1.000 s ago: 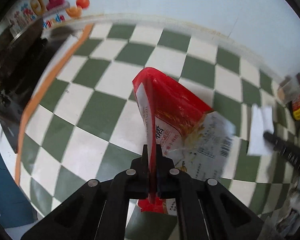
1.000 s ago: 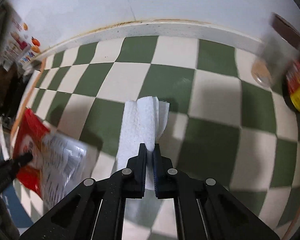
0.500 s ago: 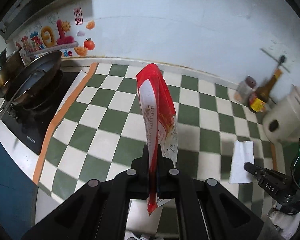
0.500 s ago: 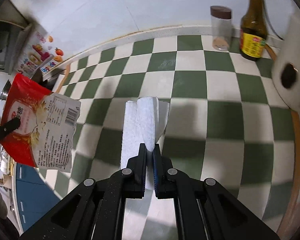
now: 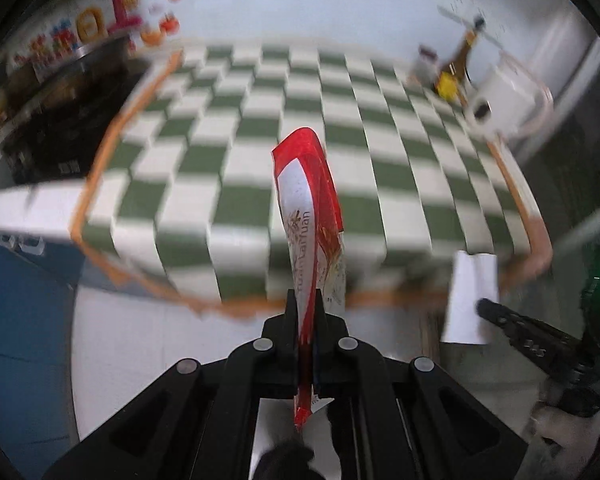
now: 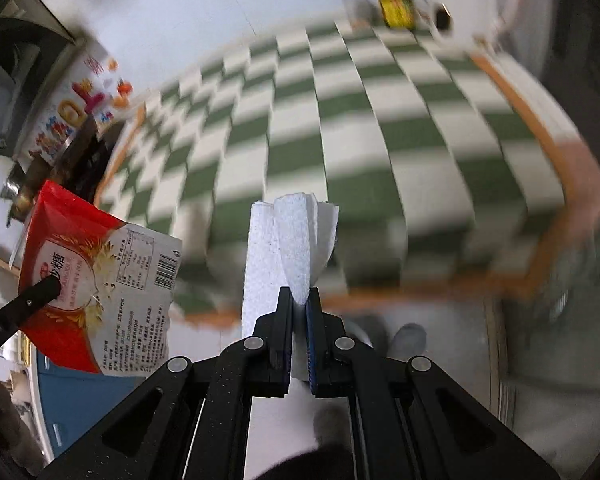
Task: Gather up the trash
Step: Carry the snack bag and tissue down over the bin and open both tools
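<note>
Carrying 2 pieces of trash at once, the person has both clear of the checkered surface (image 5: 260, 128). On the left, the left gripper (image 5: 307, 312) has its fingers clenched on the bottom edge of the red snack wrapper (image 5: 310, 216), which stands upright above them, so it cannot slip. On the right, the right gripper (image 6: 299, 312) pinches the folded paper towel (image 6: 288, 248) the same way, probably for dropping both into a bin not in view.
</note>
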`<state>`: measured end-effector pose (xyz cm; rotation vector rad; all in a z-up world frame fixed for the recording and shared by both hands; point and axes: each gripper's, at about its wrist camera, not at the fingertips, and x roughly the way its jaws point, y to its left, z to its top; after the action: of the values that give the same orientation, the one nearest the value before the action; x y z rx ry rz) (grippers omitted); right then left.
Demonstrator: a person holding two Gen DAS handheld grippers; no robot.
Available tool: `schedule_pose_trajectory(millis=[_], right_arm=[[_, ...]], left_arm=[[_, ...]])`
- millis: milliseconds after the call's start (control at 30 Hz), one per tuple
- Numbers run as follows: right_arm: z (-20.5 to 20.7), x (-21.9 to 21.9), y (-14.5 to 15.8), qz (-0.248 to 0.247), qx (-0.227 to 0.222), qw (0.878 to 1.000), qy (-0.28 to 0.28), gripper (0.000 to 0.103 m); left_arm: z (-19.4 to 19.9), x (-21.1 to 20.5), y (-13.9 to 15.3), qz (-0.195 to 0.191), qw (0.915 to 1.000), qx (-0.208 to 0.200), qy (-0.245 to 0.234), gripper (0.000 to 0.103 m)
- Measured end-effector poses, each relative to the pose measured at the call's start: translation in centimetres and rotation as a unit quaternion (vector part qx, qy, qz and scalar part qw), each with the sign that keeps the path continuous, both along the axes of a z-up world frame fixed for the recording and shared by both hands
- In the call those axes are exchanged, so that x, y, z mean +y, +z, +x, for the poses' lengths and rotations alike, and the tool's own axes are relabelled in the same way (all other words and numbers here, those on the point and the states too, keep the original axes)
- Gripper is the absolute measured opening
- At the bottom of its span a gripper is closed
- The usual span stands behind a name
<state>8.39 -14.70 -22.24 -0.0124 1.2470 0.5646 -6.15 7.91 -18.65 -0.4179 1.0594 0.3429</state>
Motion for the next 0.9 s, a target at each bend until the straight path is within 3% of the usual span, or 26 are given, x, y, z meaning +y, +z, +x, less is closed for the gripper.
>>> schedule_pose_trajectory(millis=[167,267,400,533,633,767,900], right_arm=[[-5.2,-2.4,-6.8,-0.038,0.062,0.997,-0.002,0.006],[-6.8,-2.9,-12.0,-0.066,0.089,0.994,0.006,0.006],[-7.3,-3.0,-21.1,-0.095,0.119,0.988,0.013,0.006],[-6.3,-2.9,-30.9,-0.100,0.145,0.984,0.007,0.006],[-5.4,-2.9,-38.8,-0.100,0.159,0.982,0.000,0.006],[-4.4,-2.0,-47.2,-0.106,0.164,0.981,0.006,0.006],[-3.4,-0.5,-53.7,-0.119,0.171,0.978,0.015,0.006]], left_arm=[[-2.2,-2.1,-5.3,-0.031,0.9987,0.039,-0.012,0.001],[-2.4,-2.3,-10.1,-0.047,0.9972,0.059,0.003,0.001],[-1.0,-1.7,-18.7,-0.077,0.9932,0.083,0.029,0.001],[1.6,-1.6,-29.5,-0.100,0.9884,0.105,0.044,0.002],[3.6,-1.9,-37.7,-0.118,0.9844,0.123,0.044,0.002],[6.4,-2.6,-47.9,-0.131,0.9793,0.151,0.030,0.002],[8.3,-3.5,-54.3,-0.124,0.9726,0.197,0.001,0.009]])
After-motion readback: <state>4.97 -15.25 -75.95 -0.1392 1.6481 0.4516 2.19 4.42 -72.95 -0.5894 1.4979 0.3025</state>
